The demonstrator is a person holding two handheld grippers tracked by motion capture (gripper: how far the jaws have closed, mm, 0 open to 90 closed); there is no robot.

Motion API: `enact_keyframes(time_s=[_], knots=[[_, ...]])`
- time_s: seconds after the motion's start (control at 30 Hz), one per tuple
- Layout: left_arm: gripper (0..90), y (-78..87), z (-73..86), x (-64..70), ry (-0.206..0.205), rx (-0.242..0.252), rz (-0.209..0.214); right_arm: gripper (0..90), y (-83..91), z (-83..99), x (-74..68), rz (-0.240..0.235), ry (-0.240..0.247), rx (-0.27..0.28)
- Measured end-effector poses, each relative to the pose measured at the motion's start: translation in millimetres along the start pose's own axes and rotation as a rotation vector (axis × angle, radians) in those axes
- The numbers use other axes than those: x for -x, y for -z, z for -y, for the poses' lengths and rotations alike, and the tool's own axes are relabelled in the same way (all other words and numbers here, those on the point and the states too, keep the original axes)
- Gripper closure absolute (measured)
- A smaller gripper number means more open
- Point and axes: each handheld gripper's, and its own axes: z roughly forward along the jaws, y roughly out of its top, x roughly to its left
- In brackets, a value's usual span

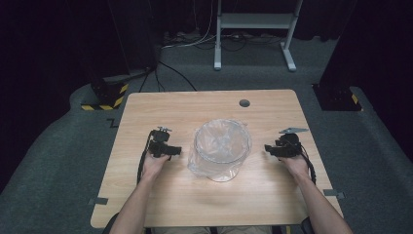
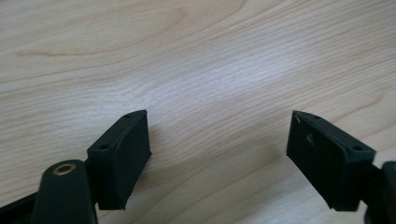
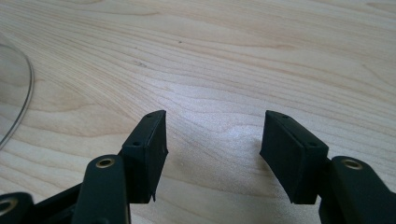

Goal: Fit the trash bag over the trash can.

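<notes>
A clear container (image 1: 222,146) draped in a see-through bag sits mid-worktop (image 1: 272,190), its base hard to make out through the film. The left gripper (image 1: 174,150) and right gripper (image 1: 268,148) flank it, apart from it, fingers spread wide, holding nothing.

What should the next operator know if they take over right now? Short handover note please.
Left gripper: open, holding nothing, jaws spread over bare wood in the left gripper view.
Right gripper: open, holding nothing, same in the right gripper view.
The clear round container lined with a thin transparent plastic bag stands mid-table on the light wooden table, between the two grippers and apart from both. Its rim edge shows at the left of the right gripper view.
Done: nothing that can be told beyond the bag sitting in the container.
Left: neither gripper has touched the bag or container; probably close in from both sides.
</notes>
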Motion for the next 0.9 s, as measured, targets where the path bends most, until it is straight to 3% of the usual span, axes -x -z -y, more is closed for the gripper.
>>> enact_keyframes(time_s=[0.23,0.4,0.6,0.9], knots=[[15.4,-4.9,3.3,4.5,-0.038,0.03,-0.031,40.6,-3.0,1.3,0.0,0.02,0.02,-0.016],[11.7,-7.0,5.8,3.4,-0.04,0.059,-0.031,34.4,-6.3,2.2,-7.4,0.068,0.094,-0.019],[3.3,-14.4,19.5,2.3,-0.055,0.198,-0.016,22.8,-13.8,4.7,-10.2,0.077,0.079,0.036],[0.2,-15.9,18.3,4.6,-0.043,0.192,-0.025,20.3,-17.2,5.0,-12.7,0.091,0.066,0.052]])
